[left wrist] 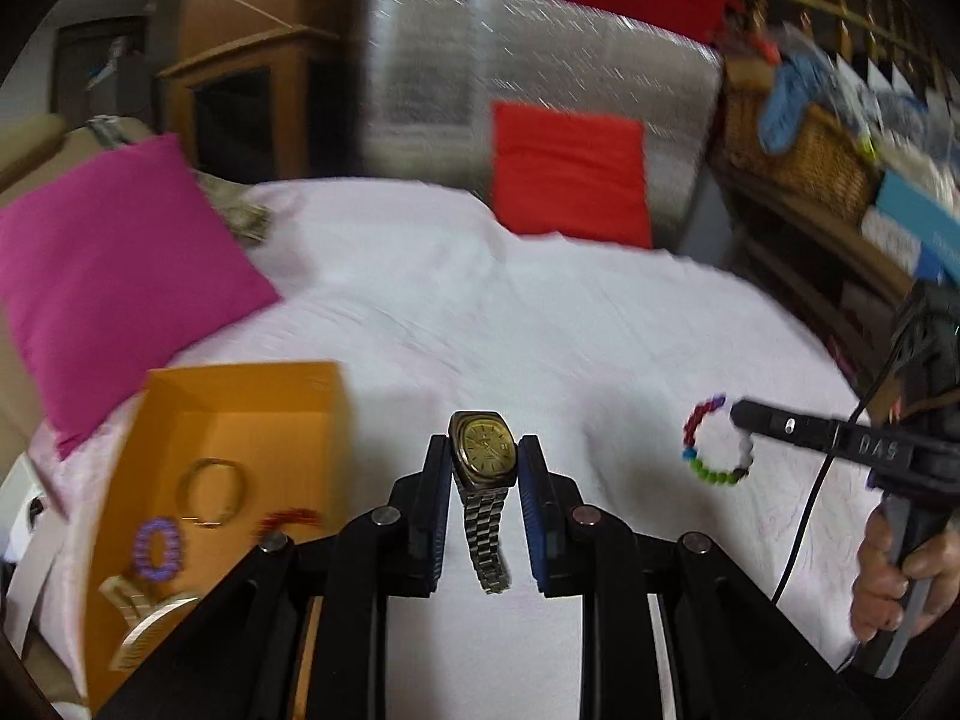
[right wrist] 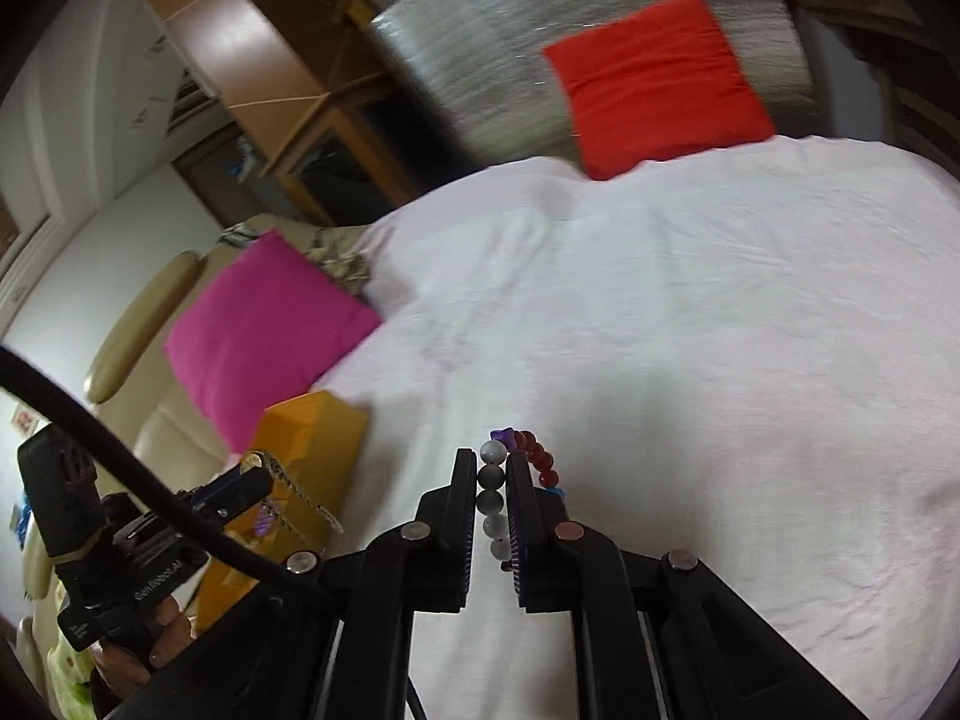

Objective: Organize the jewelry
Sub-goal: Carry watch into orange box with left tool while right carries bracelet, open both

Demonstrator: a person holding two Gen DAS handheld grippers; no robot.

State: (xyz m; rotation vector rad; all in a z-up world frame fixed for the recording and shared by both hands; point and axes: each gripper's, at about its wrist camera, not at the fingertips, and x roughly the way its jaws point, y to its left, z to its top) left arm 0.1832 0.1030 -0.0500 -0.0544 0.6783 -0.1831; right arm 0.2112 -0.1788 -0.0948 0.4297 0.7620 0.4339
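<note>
My left gripper (left wrist: 485, 450) is shut on a gold-faced wristwatch (left wrist: 483, 450), whose steel band hangs down between the jaws. It hovers above the white bed, just right of an open orange box (left wrist: 240, 408). In the box lie a gold bangle (left wrist: 213, 489), a purple beaded bracelet (left wrist: 157, 549), a dark red bracelet (left wrist: 288, 521) and a gold piece (left wrist: 141, 618). My right gripper (right wrist: 487, 474) is shut on a multicoloured bead bracelet (right wrist: 492, 492), gripping its grey-white beads, with red beads curling off to the right. The left wrist view shows that bracelet (left wrist: 705, 450) hanging from the right gripper (left wrist: 741, 411).
The white bedsheet (right wrist: 690, 330) spreads ahead. A magenta cushion (left wrist: 114, 276) lies left behind the box, a red cushion (left wrist: 570, 174) at the silver headboard. A wicker basket (left wrist: 798, 150) and shelves stand right. A hand (left wrist: 900, 576) holds the right gripper's handle.
</note>
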